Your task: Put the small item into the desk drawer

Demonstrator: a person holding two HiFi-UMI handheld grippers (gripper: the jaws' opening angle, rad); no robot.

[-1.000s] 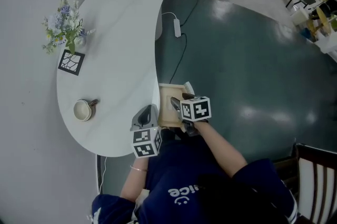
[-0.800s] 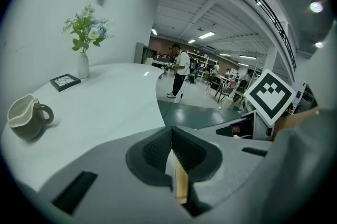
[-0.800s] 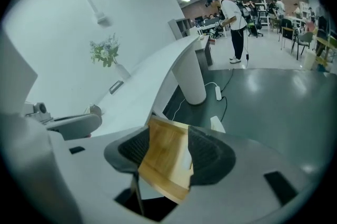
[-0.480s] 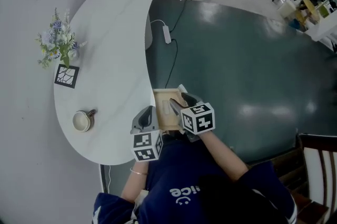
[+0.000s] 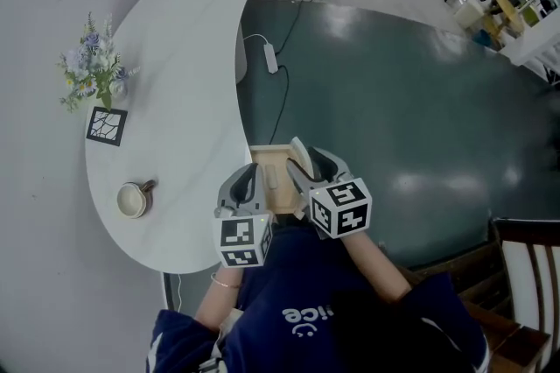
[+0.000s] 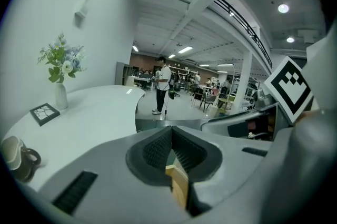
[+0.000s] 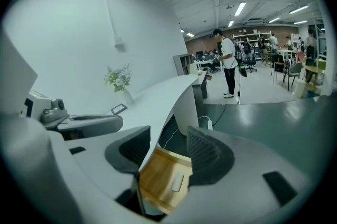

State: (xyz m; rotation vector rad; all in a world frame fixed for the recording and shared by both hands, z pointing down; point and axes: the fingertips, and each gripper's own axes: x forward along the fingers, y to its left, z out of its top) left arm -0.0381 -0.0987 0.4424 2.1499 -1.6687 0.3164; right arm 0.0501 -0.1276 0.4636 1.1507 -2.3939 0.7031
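While small item (image 7: pixel 177 183) lies in open drawer (image 7: pixel 152 173) — R gripper (image 7: pixel 168 146) jaws apart, just narrowed slightly, nothing between; L gripper (image 6: pixel 171 136) jaws together, empty.

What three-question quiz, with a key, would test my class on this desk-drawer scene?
1. Multiple choice: where does the small item lie? A on the desk; B in the open drawer; C in the cup.
2. True or false: the left hand-held gripper has its jaws together with nothing between them.
3. Fill the gap: on the desk, the cup stands nearer the person than the ____ of flowers.

Key: 1 B. 2 true. 3 vase.
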